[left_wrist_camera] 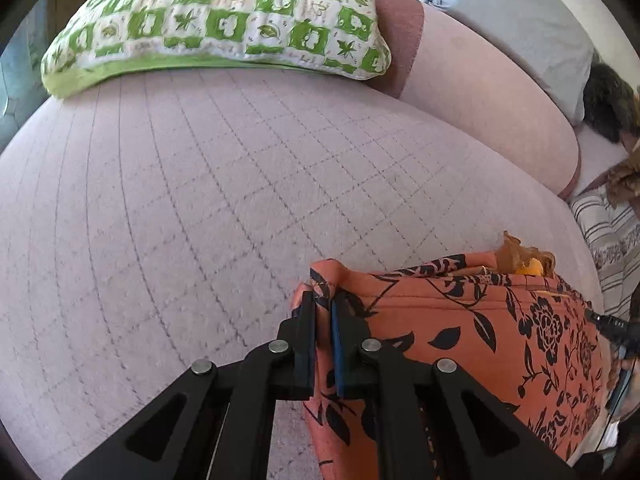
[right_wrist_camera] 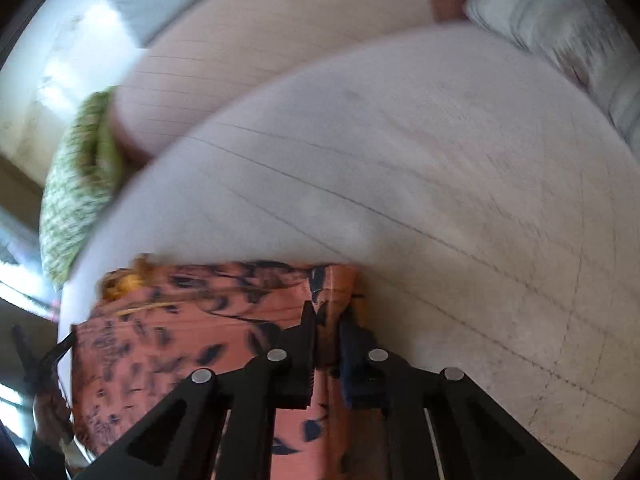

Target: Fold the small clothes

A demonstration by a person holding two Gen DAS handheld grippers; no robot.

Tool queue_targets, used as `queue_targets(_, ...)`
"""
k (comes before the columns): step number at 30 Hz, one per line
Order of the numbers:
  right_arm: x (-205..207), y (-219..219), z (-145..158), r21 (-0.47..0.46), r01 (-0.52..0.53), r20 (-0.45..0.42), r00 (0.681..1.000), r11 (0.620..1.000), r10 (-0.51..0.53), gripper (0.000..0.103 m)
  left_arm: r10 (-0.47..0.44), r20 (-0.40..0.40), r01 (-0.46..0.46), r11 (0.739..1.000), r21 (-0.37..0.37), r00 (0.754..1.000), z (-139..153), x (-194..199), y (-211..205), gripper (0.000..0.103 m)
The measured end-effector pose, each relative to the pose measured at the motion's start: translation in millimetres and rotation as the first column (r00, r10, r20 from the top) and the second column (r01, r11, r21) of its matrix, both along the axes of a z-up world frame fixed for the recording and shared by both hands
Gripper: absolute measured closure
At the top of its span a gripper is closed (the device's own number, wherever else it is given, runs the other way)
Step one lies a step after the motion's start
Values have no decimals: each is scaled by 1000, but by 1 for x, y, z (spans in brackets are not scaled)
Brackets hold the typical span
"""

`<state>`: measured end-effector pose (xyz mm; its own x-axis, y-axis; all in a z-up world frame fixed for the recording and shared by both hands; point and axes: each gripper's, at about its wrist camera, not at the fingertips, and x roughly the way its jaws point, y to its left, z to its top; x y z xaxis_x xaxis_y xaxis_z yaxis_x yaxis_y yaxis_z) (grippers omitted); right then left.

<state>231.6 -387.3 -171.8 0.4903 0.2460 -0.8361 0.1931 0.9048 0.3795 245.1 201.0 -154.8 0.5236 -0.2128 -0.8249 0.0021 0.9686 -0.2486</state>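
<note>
Left wrist view: left gripper [left_wrist_camera: 323, 300] jaws clamped on orange floral garment [left_wrist_camera: 460, 320] corner; right gripper [right_wrist_camera: 326, 312] likewise pinches the opposite corner; light, limp cloth, best held by corners

Both claws [left_wrist_camera: 323, 300] [right_wrist_camera: 326, 318] black, silver-riveted (one blue pad each).

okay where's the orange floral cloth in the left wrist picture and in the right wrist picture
Left wrist: the orange floral cloth fills the lower right, its corner pinched in the left gripper.
Right wrist: it lies lower left to centre, blurred, its edge pinched in the right gripper.
Shared landmark: the green patterned pillow, upper left in both.
</note>
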Motion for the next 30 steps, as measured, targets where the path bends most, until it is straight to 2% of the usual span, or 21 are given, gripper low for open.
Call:
queue_targets(3, -3, 0, 6, 20, -11, 15, 1000, 1000, 10, 91, 3, -7, -3, 1000, -8, 1000, 3, 1, 1, 94)
queue_targets(5, -7, -4, 11, 20, 5, 11, 1000, 1000, -5, 87, 6, -1, -6, 1000, -5, 1000, 6, -1, 0, 89)
queue_targets(9, -35, 2, 50, -29, -3, 99, 995, 1000, 6, 83, 5, 62, -7, 1000, 25, 998, 34, -26, 0, 83)
queue_targets(10, -47, 8, 63, -31, -15, 130, 991, 999, 18, 77, 4, 78, -6, 1000, 23, 997, 41, -35, 0, 76)
queue_targets(11, -62, 16, 74, -12, -41, 161, 986, 999, 43, 65, 6, 98, -8, 1000, 23, 995, 49, -50, 0, 69)
queue_targets(12, -73, 21, 80, 11, -61, 168, 984, 998, 58, 54, 7, 111, -9, 1000, 18, 994, 54, -63, -1, 66)
queue_targets(13, -88, 30, 84, 47, -77, 173, 983, 996, 68, 29, 2, 118, -3, 1000, 8, 993, 55, -78, -2, 64)
queue_targets(14, -102, 37, 85, 77, -87, 191, 979, 993, 71, 23, -17, 108, 16, 1000, 6, 994, 53, -93, -6, 64)
queue_targets(17, -143, 62, 79, 143, -134, 192, 976, 981, 106, 23, -18, 73, 18, 1000, -5, 997, 42, -126, -12, 64)
queue_targets(20, -174, 63, 69, 225, -94, 182, 982, 970, 53, 23, -6, 44, 6, 1000, -5, 999, 28, -153, -15, 64)
queue_targets(21, -179, 65, 62, 242, -85, 174, 984, 966, 43, 23, -13, 20, 13, 1000, -15, 1000, 20, -159, -15, 67)
queue_targets(22, -183, 67, 56, 261, -73, 162, 986, 963, 31, 23, -14, 5, 14, 1000, -14, 1000, 16, -165, -15, 79)
queue_targets(23, -184, 67, 44, 281, -58, 139, 990, 958, 20, 23, -7, -11, 7, 1000, 0, 1000, 10, -169, -14, 83)
queue_targets(25, -180, 58, 14, 255, 23, 28, 999, 967, -31, 24, 0, -25, 0, 1000, -1, 1000, 5, -170, -12, 83)
queue_targets(26, -182, 46, 3, 300, 80, -8, 997, 950, -82, 30, 9, -33, -10, 1000, -8, 999, 5, -167, -11, 83)
queue_targets(28, -191, 36, 12, 377, 106, 4, 993, 920, -116, 30, 15, -14, -15, 1000, 9, 1000, 17, -171, -14, 83)
queue_targets(30, -202, 32, 30, 394, 94, 59, 990, 914, -127, 29, 16, 36, -16, 1000, 11, 999, 31, -176, -18, 79)
